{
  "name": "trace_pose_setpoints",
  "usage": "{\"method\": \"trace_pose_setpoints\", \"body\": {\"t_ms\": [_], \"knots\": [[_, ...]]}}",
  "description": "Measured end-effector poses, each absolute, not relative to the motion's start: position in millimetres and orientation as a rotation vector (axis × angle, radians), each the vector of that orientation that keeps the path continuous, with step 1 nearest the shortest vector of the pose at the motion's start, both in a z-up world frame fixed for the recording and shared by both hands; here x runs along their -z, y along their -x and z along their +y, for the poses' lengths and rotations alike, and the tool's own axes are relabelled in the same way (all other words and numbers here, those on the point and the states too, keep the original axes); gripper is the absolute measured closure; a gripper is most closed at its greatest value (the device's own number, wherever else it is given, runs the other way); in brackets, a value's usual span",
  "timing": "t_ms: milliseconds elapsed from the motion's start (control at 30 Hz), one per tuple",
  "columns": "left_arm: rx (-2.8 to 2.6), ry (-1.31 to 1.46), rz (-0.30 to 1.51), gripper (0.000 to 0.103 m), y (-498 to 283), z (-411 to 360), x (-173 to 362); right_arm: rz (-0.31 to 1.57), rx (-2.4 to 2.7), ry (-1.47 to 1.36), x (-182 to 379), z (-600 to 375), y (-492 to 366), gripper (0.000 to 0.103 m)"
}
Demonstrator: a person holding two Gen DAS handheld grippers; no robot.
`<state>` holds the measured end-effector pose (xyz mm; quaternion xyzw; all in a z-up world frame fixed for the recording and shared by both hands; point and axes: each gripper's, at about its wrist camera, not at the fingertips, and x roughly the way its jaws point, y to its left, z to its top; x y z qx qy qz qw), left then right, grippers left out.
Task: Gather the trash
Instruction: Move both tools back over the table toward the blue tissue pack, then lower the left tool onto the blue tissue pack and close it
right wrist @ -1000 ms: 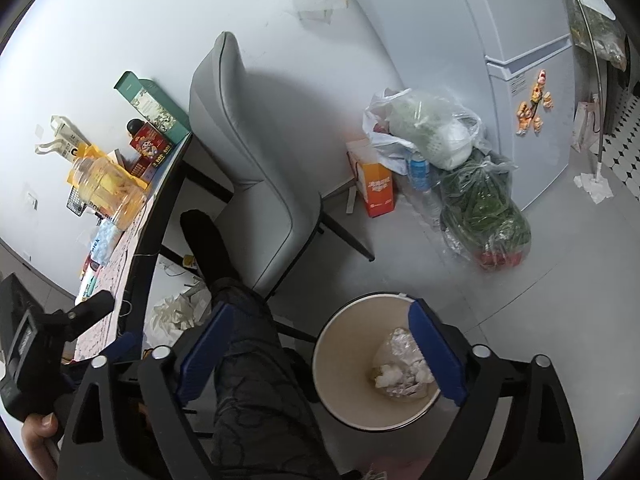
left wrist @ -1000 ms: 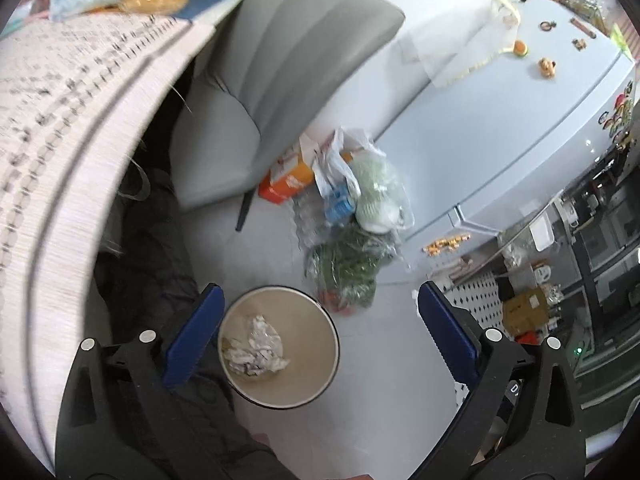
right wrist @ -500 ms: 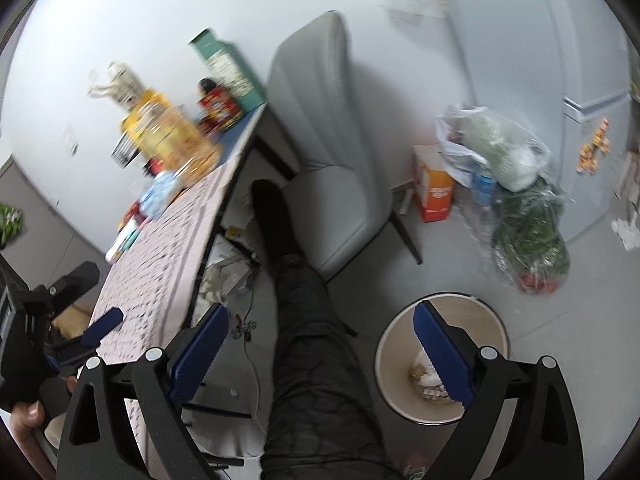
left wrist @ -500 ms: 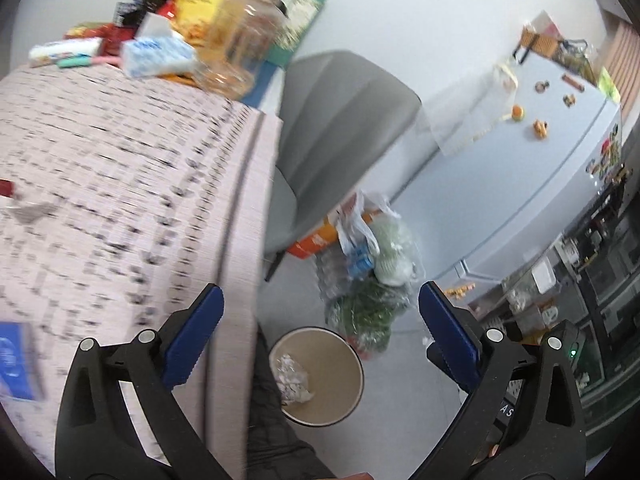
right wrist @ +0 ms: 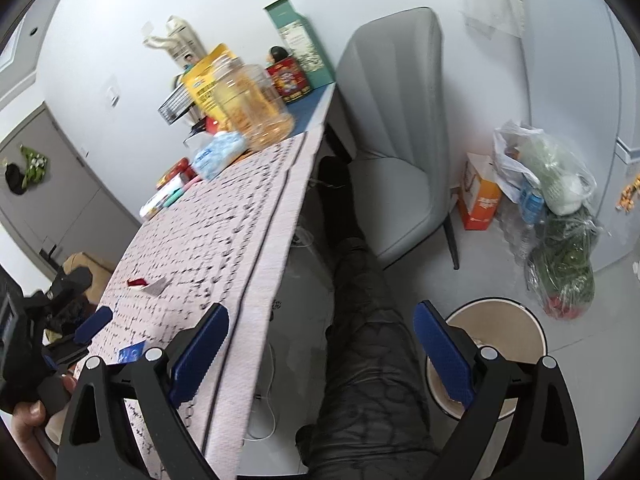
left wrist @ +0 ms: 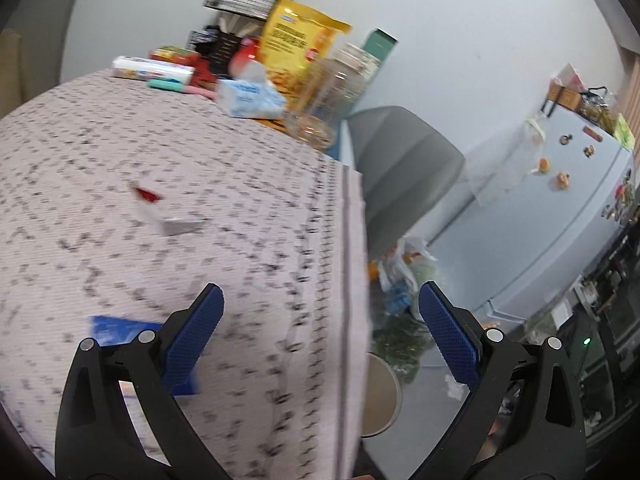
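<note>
Room's mostly white wall, with a pale fridge (left wrist: 560, 208) off right of the left gripper (left wrist: 320, 332) and a grey chair (right wrist: 400, 128) ahead. The table (left wrist: 200, 208) with patterned cloth fills the left. Bin (right wrist: 504, 332) sits behind the right gripper (right wrist: 320, 352)'s right finger. Blue wrapper (left wrist: 120, 330) touches the left gripper's left finger, red-and-silver scrap (left wrist: 168, 216) farther ahead. Both grippers spread wide, holding nothing

Two wrappers (left wrist: 172, 214), one bin (right wrist: 516, 320)
</note>
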<state>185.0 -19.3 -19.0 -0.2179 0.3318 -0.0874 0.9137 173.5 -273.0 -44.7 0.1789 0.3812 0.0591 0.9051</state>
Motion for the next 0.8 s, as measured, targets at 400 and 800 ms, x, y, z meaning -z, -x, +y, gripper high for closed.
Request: {"method": "trace_pose_setpoints", "body": {"t_ms": [400,800], "knots": [[0.034,0.437,0.753,0.006,-147,53,51,0.818,-0.212,-0.298,48,-212,-174,0.011],[0.027,0.357,0.827,0.006,-143,50,71,0.818,-0.306,-0.211,55,-157,-165,0.008]]}}
